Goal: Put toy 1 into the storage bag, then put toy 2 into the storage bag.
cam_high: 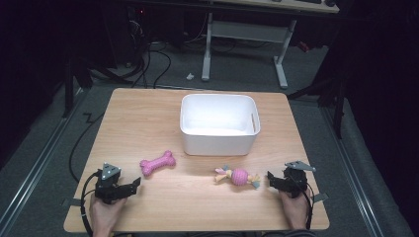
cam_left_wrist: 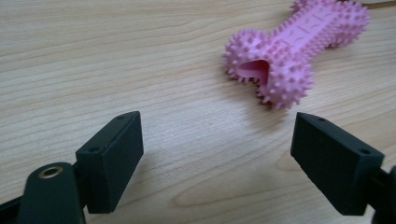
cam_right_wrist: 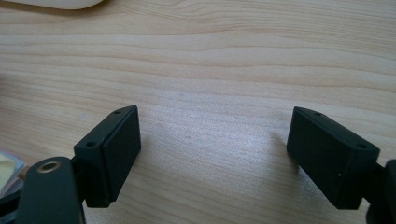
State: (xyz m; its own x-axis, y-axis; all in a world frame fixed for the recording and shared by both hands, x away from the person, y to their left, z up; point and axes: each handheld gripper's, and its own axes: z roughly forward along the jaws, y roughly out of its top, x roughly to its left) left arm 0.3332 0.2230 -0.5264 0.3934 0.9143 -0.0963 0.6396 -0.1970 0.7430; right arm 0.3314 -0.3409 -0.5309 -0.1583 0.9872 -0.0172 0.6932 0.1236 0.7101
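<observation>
Here we are hovering both grippers low over near edge of wooden table [cam_high: 148, 106], nothing gripped yet. Left gripper [cam_high: 132, 185], jaws apart, is facing pink spiky bone [cam_high: 157, 163], near but untouched. Right gripper [cam_high: 271, 177], jaws also apart, is sitting just beside rope ball toy [cam_high: 238, 176]. We are judging this the approach step: next move means closing in on toys, likely for white bin [cam_high: 218, 144] beyond. Left gripper view is giving us bone's spikes and hollow end [cam_left_wrist: 254, 68]; high view is adding bin, sitting empty.

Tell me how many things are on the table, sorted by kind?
Toys: 2, a pink bone and a pink ball with rope ends
Tubs: 1, the white tub
Hand-held grippers: 2, left gripper and right gripper
Total: 5
</observation>
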